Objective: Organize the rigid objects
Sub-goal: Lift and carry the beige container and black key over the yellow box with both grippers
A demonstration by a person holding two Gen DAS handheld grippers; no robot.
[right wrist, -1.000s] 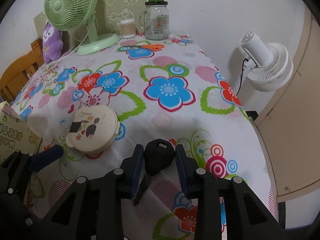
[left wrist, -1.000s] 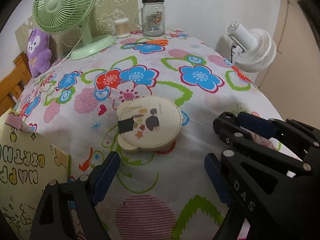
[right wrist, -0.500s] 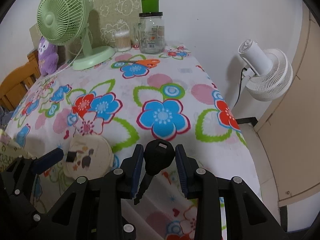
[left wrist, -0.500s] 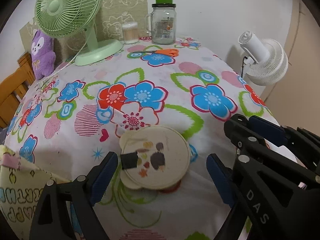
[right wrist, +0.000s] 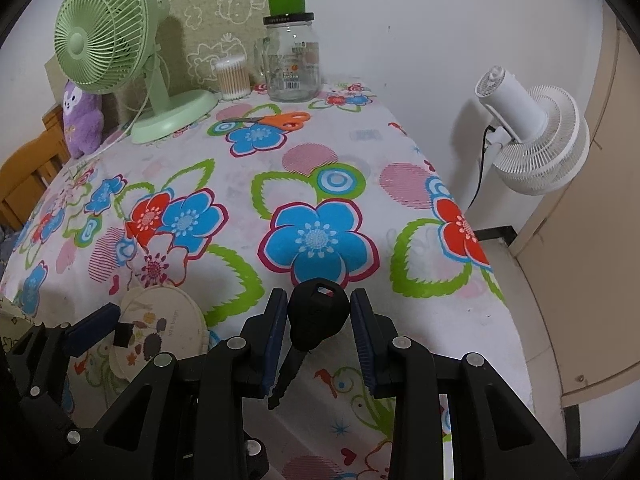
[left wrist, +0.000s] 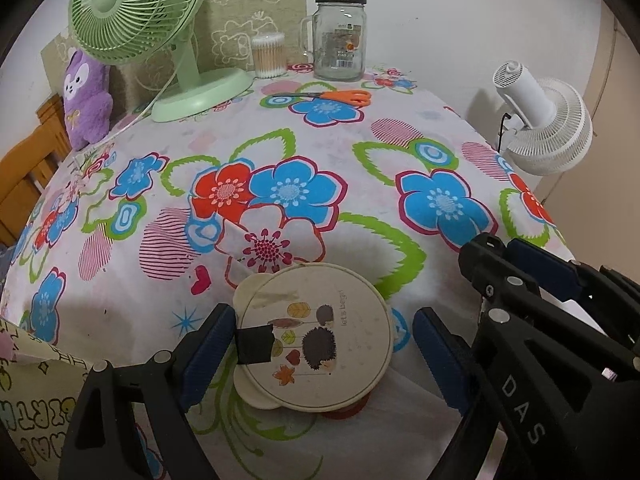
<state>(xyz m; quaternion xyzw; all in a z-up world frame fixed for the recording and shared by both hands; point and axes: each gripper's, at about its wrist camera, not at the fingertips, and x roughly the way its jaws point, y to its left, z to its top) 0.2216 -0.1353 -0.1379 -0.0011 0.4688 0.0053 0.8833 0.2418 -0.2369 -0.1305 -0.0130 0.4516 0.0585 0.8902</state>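
Note:
A round cream lidded box [left wrist: 316, 336] with a hedgehog picture and a black tape tab lies on the flowered tablecloth [left wrist: 320, 152]. My left gripper [left wrist: 322, 354] is open and straddles it. The left pad sits close to the taped side, while the right pad stands clear of the rim. My right gripper [right wrist: 318, 320] is shut on the black head of a key [right wrist: 316, 314], whose blade hangs down between the fingers above the cloth. In the right wrist view the box [right wrist: 160, 328] lies at the lower left beside the left gripper's fingers [right wrist: 92, 328].
At the table's far end stand a green fan [left wrist: 140, 8], a glass jar with a green lid [left wrist: 340, 48] and a cotton swab tub [left wrist: 268, 54]; orange scissors [left wrist: 332, 96] lie nearby. A purple plush [left wrist: 86, 96] sits far left. A white fan [left wrist: 548, 128] stands beyond the right edge. A printed paper bag [left wrist: 24, 400] is lower left.
Both grippers have moved forward over the table. The round box, earlier ahead of the left fingertips, now lies between them. The key stays gripped.

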